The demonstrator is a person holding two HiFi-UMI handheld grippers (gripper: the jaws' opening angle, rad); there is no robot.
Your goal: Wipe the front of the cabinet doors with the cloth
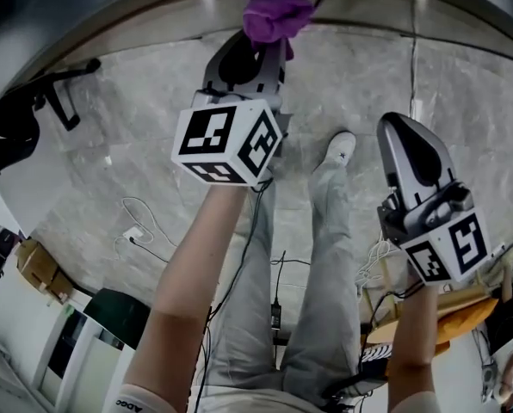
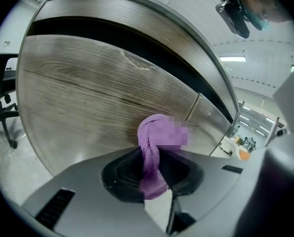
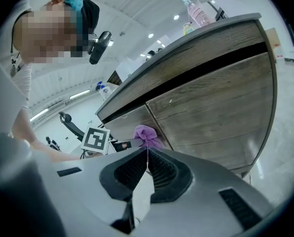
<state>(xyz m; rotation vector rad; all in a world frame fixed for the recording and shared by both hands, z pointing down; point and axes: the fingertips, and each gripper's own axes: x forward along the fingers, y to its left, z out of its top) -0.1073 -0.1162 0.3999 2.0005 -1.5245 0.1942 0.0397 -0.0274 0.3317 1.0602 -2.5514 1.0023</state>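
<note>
A purple cloth (image 1: 276, 14) is bunched in my left gripper (image 1: 258, 52), which is shut on it and holds it up against the cabinet front. In the left gripper view the cloth (image 2: 153, 149) hangs between the jaws and its top touches the wood-grain cabinet door (image 2: 102, 98), near the seam between doors (image 2: 194, 107). My right gripper (image 1: 396, 126) hangs lower at the right, away from the cabinet, shut with nothing in it. Its own view shows the cloth (image 3: 146, 134), the left gripper's marker cube (image 3: 96, 139) and another door (image 3: 221, 107).
The person's legs and a white shoe (image 1: 338, 149) stand on the grey floor below the cabinet. An office chair (image 1: 33, 101) is at the left, cables (image 1: 140, 226) lie on the floor, and a pink bottle (image 3: 199, 11) stands on the counter top.
</note>
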